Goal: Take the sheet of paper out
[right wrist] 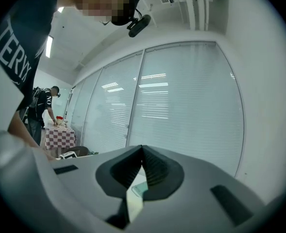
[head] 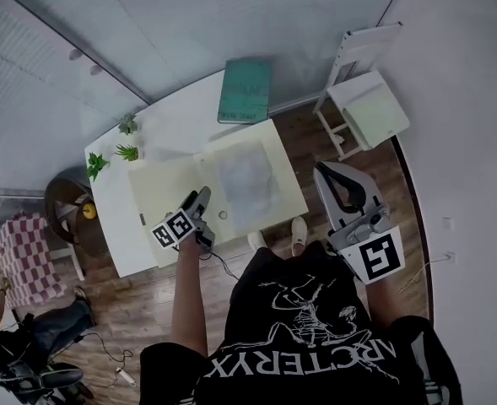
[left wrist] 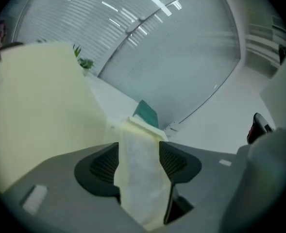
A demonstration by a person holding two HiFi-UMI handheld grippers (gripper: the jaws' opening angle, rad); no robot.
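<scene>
Lying flat, thin rectangular sheet of paper (head: 246,178), smooth cream folder (head: 165,197)

Wood floor (head: 147,298), white table (head: 176,129), white chair (head: 368,108) nearby. Glass walls (right wrist: 186,110) with blinds behind (ceiling lights reflecting in them).

Premises: an office or meeting room in use as a recording space. The walls are full-height frosted glass partitions (right wrist: 181,110) with horizontal blinds behind them. Ceiling strip lights (right wrist: 49,46) are fitted overhead. The floor (head: 147,302) is wood-look plank, with a loose cable (head: 105,344) trailing across it. Furniture is a white table (head: 172,129) bearing small potted plants (head: 127,152) and a teal book (head: 245,91), and a white chair (head: 362,99). A second person (right wrist: 48,108) stands at a side table with a checked cloth (right wrist: 60,136).
</scene>
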